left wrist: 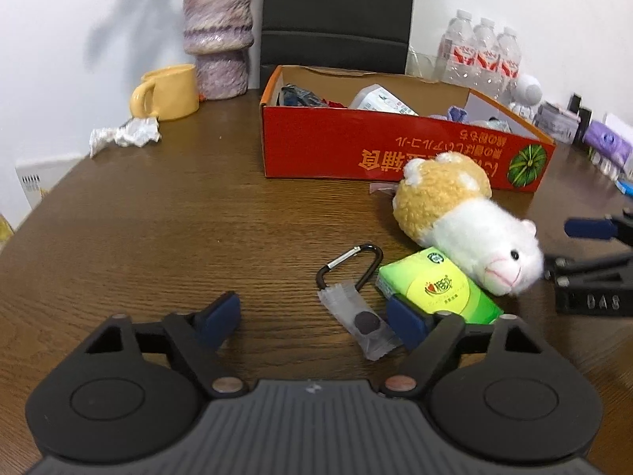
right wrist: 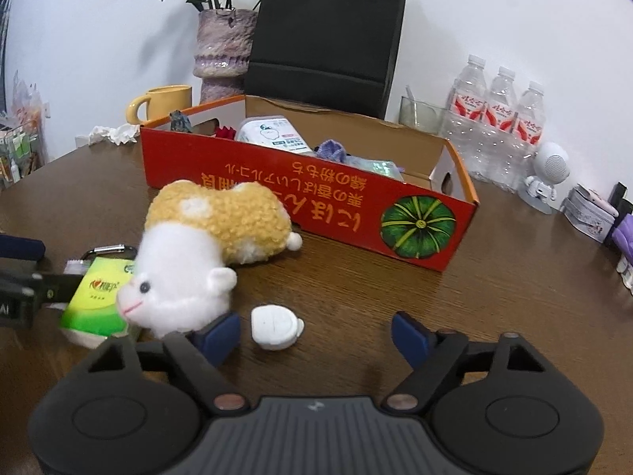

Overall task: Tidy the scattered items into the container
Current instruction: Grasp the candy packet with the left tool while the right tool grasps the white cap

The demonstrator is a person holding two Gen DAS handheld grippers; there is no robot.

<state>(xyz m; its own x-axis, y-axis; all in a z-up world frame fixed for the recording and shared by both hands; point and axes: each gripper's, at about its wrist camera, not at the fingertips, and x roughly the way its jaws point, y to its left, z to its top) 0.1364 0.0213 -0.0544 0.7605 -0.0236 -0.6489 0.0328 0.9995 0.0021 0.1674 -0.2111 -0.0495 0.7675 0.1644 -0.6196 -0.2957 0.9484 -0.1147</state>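
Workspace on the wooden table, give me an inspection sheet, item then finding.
Surface: brown wood-grain table, dry.
Job's things: red cardboard box partly filled; plush hamster leaning on green tissue pack; black carabiner; clear sachet; white round case.
Clutter: yellow mug, crumpled paper, purple vase, water bottles.
Grippers: left tongs open, right finger at the sachet; right tongs open, case between the fingers, untouched.
Cables: nothing seen.
Surroundings: white wall, black chair back.
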